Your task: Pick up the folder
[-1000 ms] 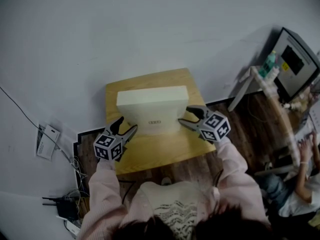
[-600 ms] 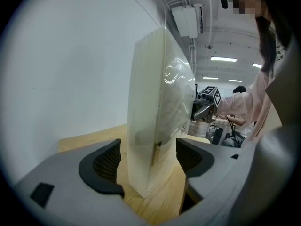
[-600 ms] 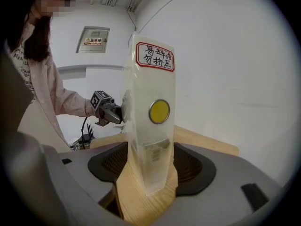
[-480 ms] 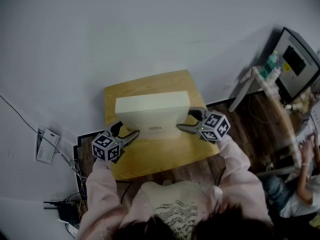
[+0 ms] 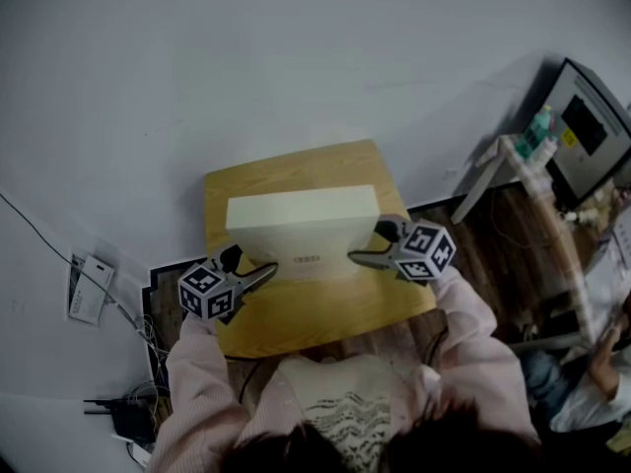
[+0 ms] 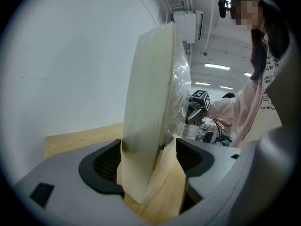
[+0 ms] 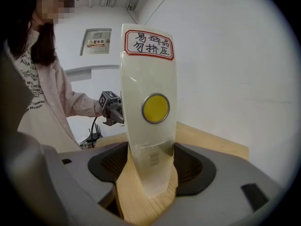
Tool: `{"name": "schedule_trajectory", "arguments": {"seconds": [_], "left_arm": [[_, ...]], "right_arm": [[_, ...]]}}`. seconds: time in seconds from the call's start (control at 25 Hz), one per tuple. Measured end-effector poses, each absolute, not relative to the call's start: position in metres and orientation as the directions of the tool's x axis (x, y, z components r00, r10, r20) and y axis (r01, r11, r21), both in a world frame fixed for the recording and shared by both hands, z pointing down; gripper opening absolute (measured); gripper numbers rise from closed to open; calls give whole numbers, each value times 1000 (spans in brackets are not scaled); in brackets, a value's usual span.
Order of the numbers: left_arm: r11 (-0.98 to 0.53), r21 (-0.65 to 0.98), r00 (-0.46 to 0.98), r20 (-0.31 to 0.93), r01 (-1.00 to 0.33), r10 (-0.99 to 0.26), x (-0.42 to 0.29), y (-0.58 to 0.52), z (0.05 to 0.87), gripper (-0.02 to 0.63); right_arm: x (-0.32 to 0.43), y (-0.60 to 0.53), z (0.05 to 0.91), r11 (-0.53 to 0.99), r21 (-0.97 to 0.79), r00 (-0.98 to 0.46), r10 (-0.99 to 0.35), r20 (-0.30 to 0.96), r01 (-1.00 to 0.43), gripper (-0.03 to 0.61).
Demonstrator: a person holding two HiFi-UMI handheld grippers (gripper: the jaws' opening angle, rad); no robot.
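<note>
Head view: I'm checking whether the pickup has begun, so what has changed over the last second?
Both grippers closed in on the ends of the folder. The left gripper moved toward its left corner and the right gripper toward its right one, so each end now stands between open fingers. Nothing is gripped yet. The folder stays upright on the table, not lifted.

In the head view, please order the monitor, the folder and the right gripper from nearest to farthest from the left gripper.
1. Folder, between the left gripper's jaws.
2. Right gripper, at the folder's other end.
3. Monitor, far right.
</note>
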State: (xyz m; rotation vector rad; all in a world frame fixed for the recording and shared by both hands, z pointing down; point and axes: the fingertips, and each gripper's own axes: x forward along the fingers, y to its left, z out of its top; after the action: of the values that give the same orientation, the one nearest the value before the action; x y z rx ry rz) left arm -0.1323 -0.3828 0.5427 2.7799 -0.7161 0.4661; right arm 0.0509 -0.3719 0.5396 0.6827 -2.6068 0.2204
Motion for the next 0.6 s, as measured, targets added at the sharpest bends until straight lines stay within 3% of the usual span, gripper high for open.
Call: {"name": "schedule_trajectory", "arguments": {"seconds": [0.6], "left_arm": [[-857, 110, 825, 356, -504, -439, -128, -386, 543, 357]], "right_arm": [[52, -373, 538, 880, -14, -797, -422, 433, -474, 305]]}}
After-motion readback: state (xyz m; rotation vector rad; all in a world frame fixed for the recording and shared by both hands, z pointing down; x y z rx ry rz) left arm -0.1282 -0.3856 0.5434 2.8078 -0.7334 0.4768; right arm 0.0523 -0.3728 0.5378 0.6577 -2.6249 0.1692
